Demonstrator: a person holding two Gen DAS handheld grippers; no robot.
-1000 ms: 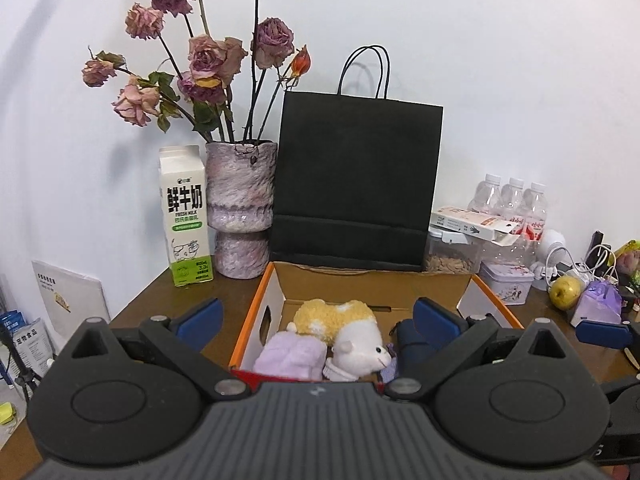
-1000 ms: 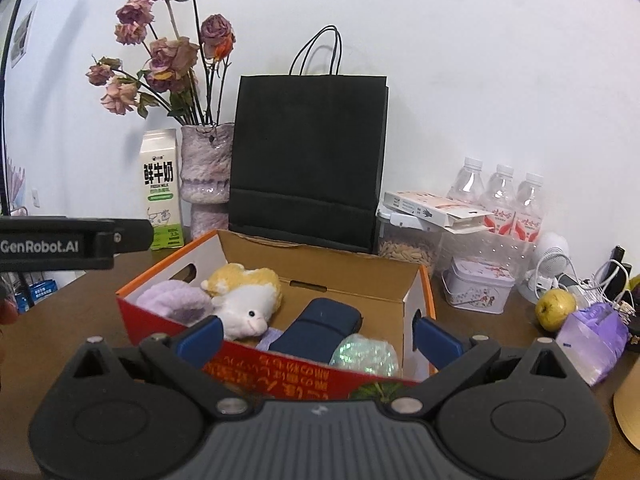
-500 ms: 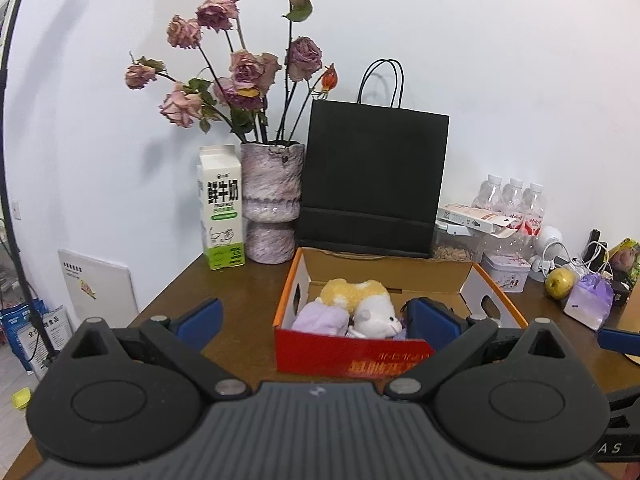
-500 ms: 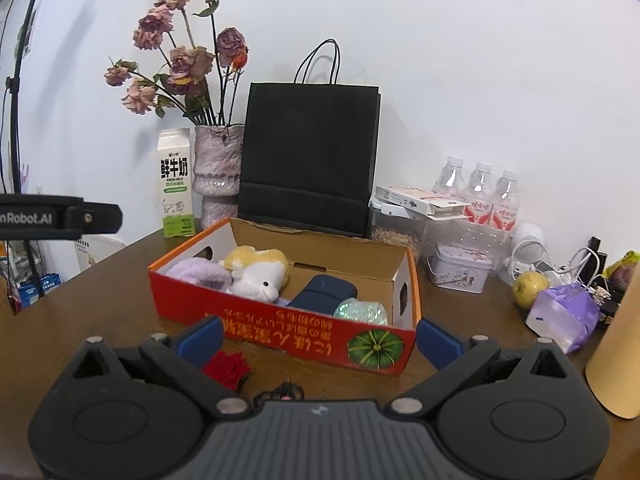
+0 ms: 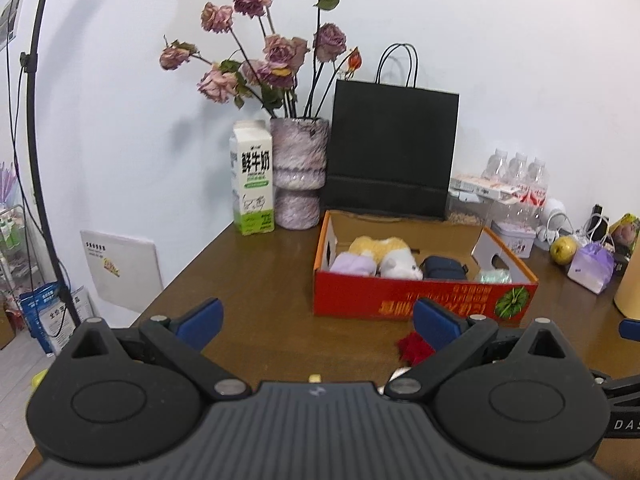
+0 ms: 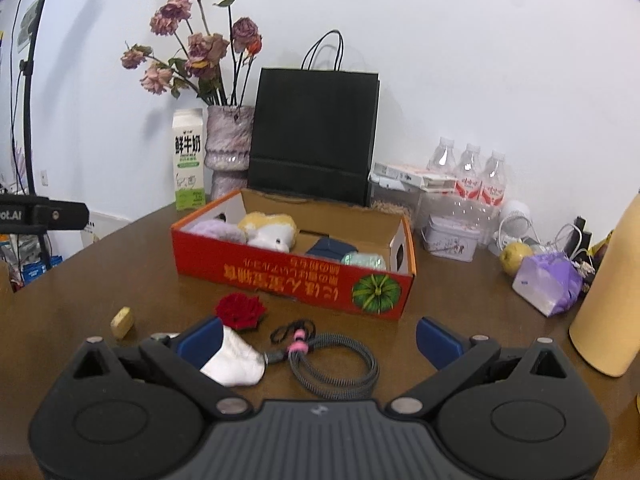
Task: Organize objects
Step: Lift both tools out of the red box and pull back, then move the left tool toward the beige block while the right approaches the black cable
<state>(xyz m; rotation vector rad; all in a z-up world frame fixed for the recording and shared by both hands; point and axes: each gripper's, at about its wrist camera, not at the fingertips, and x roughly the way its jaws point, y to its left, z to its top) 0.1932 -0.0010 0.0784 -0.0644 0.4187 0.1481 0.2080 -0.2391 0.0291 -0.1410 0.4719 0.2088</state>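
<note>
Between placements: both grippers empty, loose items left on table.

Right gripper (image 6: 318,338) and left gripper (image 5: 316,320) are held wide apart, nothing gripped. Charger with coiled cable (image 6: 332,364), red flower (image 6: 241,310) and yellow eraser (image 6: 122,322) lie before the partly filled box (image 6: 296,280). A descent onto one item and closure are judged next.

Plain white room, brown wooden table

White wall (image 5: 500,40) behind everything, soft even light with faint shadows on it. The table (image 5: 256,300) is dark brown and a bit glossy. A black pole (image 5: 34,128) with cables runs up the left side, and there's a white board (image 5: 122,270) leaning by the table's edge, light floor (image 5: 18,364) below.
</note>
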